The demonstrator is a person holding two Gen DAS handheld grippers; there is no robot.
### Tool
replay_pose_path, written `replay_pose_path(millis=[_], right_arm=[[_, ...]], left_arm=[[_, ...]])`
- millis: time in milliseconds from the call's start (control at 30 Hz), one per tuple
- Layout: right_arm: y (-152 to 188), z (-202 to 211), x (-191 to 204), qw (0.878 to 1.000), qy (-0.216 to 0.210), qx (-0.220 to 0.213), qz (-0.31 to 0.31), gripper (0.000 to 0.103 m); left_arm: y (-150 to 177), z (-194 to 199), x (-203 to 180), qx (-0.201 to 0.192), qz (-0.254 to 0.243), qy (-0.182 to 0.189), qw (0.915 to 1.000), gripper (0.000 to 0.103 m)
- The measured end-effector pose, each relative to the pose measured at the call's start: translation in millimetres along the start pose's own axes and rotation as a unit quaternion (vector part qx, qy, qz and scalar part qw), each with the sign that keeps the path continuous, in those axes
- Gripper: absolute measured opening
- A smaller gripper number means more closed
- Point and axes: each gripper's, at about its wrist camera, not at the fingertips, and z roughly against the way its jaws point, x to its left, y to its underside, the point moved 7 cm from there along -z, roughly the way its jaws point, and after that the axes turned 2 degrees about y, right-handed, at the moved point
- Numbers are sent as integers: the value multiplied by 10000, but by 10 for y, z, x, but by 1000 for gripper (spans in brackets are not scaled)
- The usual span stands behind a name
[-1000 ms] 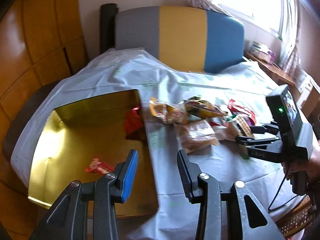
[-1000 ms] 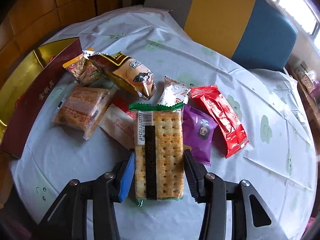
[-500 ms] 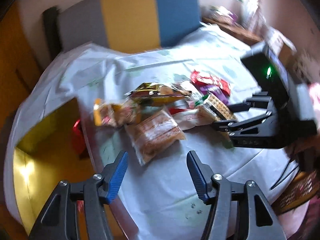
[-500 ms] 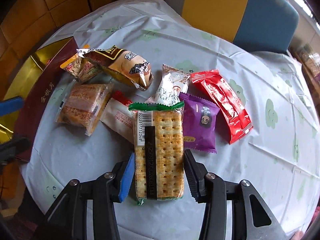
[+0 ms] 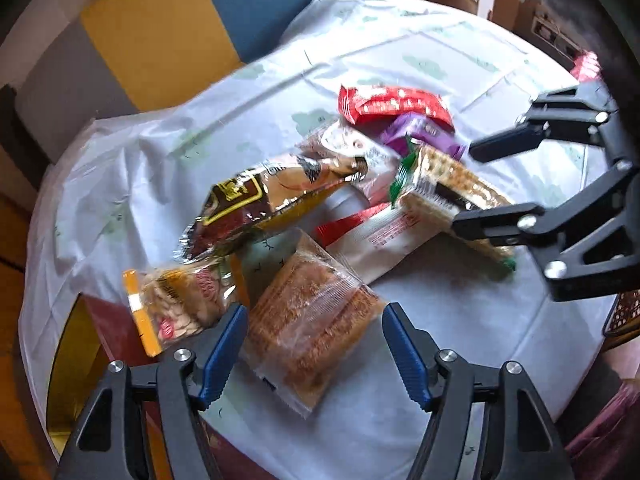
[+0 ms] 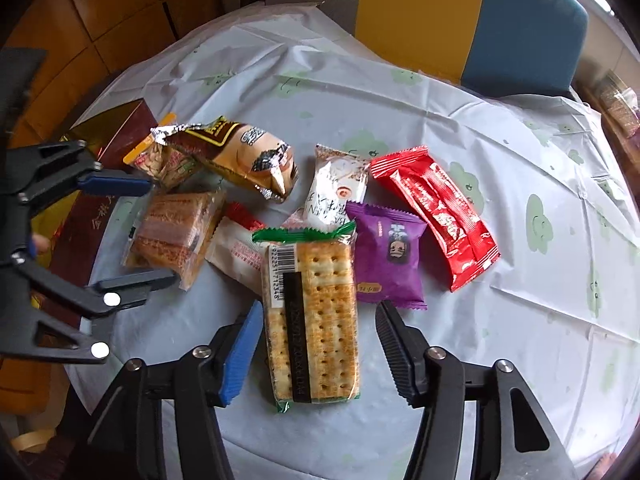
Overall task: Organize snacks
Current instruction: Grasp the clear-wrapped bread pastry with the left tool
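You've got a round tabletop [image 6: 400, 92] under a pale plastic cloth with green prints, and at its left edge sits the maroon gift box with the gold lining [image 6: 86, 220], which I'd guess is where the snacks go. The pile is in the middle, just beside the box.

Your left gripper [image 5: 314, 354] has its jaws spread wide on either side of the clear-wrapped brown layered wafer pack [image 5: 310, 320], not gripping it yet. Your right gripper [image 6: 320, 354] is the same deal: jaws apart, straddling the long cracker pack with the green crimped ends [image 6: 310, 320].

So I'd call this the pick step, both hands lined up. Next you just need to close on each pack, then lift.

The cracker pack's long axis runs straight away from your right gripper, barcode end pointing at the pile. The wafer pack sits diagonal between the left jaws.
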Motion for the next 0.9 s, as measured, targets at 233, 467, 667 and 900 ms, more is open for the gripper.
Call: replay_pose_path(millis=[233, 467, 667, 900], right_arm=[[-26, 30, -80, 9999, 63, -32, -93, 63], [-12, 26, -93, 9999, 111, 22, -112, 63], [7, 9, -66, 9999, 73, 38, -115, 63], [12, -25, -38, 9999, 15, 79, -82, 63]], left_arm=[[13, -86, -72, 18, 213, 402, 9990, 75], [140, 98, -229, -225, 606, 912, 9937, 74], [216, 51, -174, -139, 651, 573, 9961, 74], [163, -59, -115, -162, 822, 437, 9955, 61]])
